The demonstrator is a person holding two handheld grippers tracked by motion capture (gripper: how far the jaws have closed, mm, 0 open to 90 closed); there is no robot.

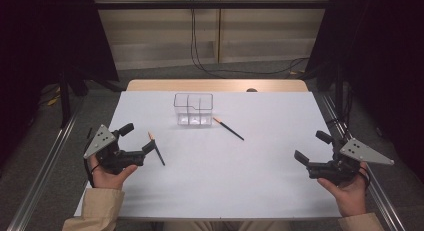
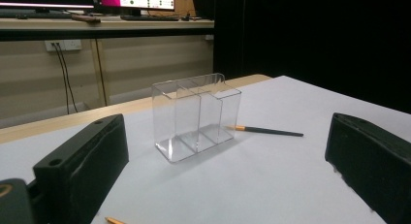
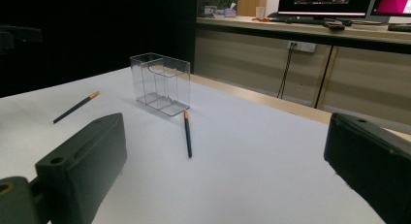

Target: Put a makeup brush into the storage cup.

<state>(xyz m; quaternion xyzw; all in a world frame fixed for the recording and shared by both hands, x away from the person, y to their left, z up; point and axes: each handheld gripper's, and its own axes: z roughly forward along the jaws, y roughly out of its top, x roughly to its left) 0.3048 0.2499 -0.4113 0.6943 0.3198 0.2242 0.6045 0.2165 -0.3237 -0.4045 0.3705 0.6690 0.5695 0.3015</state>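
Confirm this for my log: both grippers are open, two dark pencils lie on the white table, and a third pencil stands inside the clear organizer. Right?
Not quite: the clear organizer is empty, as the left gripper view shows. The rest holds: the left gripper and right gripper are open, and two pencils lie on the white table.

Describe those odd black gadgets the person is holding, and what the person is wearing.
Each hand grips a black handheld left gripper and right gripper with two chunky black fingers and a grey three-cornered plate dotted with small holes on top. The person wears beige long sleeves.
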